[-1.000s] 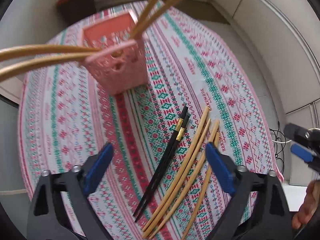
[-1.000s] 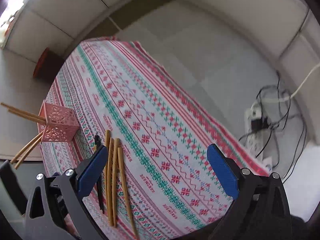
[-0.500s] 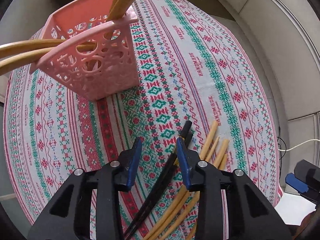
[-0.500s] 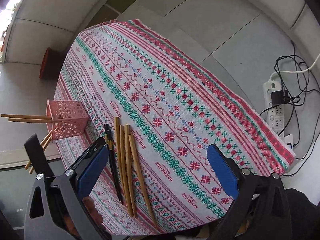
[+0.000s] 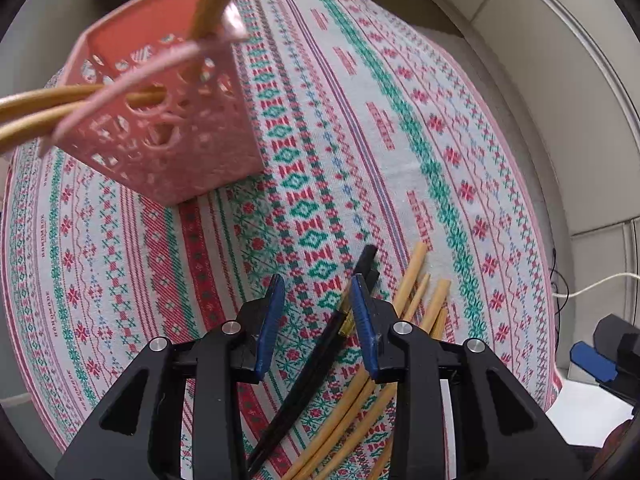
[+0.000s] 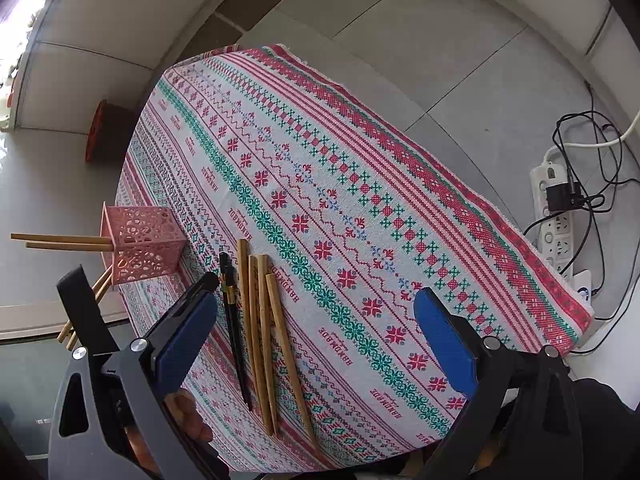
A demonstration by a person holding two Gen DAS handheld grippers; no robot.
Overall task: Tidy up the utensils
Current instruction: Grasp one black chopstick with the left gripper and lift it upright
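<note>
A pink perforated holder (image 5: 160, 120) stands on the patterned tablecloth (image 5: 400, 140) with bamboo chopsticks (image 5: 40, 108) sticking out of it. It also shows in the right wrist view (image 6: 144, 244). A black chopstick pair (image 5: 320, 364) and several bamboo chopsticks (image 5: 416, 292) lie on the cloth. My left gripper (image 5: 316, 300) is half closed and empty, low over the cloth, its right pad beside the black pair's upper end. My right gripper (image 6: 316, 320) is wide open and empty, high above the table, over the black pair (image 6: 234, 320) and the bamboo chopsticks (image 6: 264, 320).
The table's right edge (image 6: 520, 240) drops to a tiled floor with a power strip and cables (image 6: 556, 204). A red stool (image 6: 106, 132) stands past the far end of the table. The right gripper shows at the right edge of the left wrist view (image 5: 604, 360).
My left gripper dropped toward the cloth and narrowed from wide open to half closed beside the black chopsticks. My right gripper rose and pulled back, staying open.
</note>
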